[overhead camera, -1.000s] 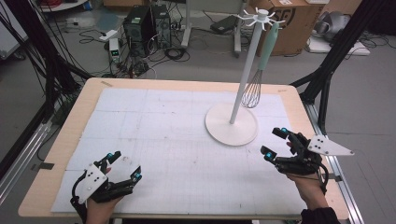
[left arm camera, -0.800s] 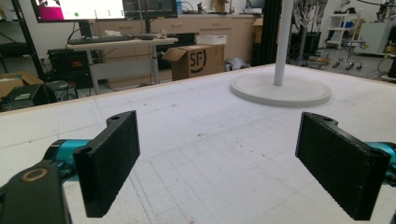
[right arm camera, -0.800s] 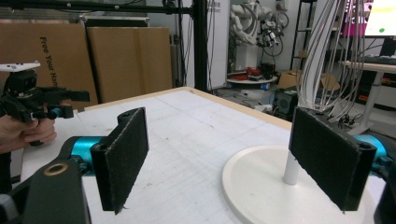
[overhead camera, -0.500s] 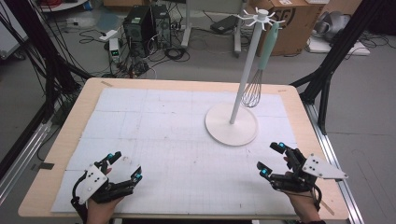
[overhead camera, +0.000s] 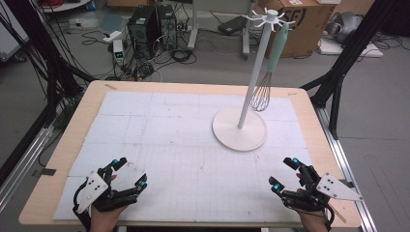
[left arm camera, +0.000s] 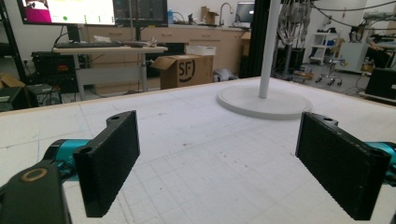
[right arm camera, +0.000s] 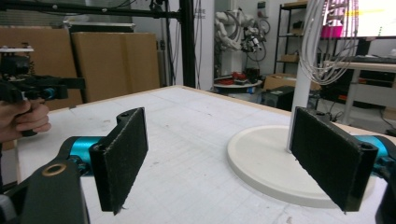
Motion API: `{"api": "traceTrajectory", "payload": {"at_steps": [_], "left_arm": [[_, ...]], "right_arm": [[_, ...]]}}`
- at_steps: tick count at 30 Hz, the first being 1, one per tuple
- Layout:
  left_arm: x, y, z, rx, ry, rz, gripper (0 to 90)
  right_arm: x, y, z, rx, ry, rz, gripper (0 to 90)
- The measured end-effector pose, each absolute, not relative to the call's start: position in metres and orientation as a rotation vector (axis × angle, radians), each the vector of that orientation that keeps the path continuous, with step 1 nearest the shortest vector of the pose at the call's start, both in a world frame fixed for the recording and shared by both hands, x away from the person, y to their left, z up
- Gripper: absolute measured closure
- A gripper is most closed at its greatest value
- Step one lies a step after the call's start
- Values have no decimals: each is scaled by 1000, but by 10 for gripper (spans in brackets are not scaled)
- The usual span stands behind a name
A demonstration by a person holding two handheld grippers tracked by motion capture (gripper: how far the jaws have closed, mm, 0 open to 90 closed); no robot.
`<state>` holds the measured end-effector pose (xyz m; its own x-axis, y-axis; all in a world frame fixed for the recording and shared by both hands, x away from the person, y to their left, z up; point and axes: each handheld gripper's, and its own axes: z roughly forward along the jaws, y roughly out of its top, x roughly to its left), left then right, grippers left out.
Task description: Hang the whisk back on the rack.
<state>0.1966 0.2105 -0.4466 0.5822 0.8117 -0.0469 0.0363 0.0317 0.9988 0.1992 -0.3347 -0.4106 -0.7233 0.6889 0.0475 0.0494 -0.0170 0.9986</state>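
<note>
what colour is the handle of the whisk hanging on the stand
Pale mint green: the whisk hangs from the white stand, seen best in the high view.

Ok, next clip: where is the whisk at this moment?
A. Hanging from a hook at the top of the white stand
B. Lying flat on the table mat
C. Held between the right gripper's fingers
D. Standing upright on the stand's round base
A: the whisk hangs by its pale green handle from a hook at the top of the white stand, wire end down, clear of the base.
</note>
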Motion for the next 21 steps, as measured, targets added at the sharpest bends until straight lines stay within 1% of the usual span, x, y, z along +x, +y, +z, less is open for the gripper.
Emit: {"api": "traceTrajectory", "payload": {"at_steps": [6, 11, 21], "left_arm": [[194, 215, -446, 1378, 755, 668, 141], [195, 216, -446, 1377, 771, 674, 141], [196, 216, -446, 1398, 775, 689, 141]], "right_arm": [[202, -329, -417, 774, 1825, 1734, 182], [206, -322, -426, 774, 1895, 1704, 181], [207, -317, -426, 758, 1907, 1720, 182]]}}
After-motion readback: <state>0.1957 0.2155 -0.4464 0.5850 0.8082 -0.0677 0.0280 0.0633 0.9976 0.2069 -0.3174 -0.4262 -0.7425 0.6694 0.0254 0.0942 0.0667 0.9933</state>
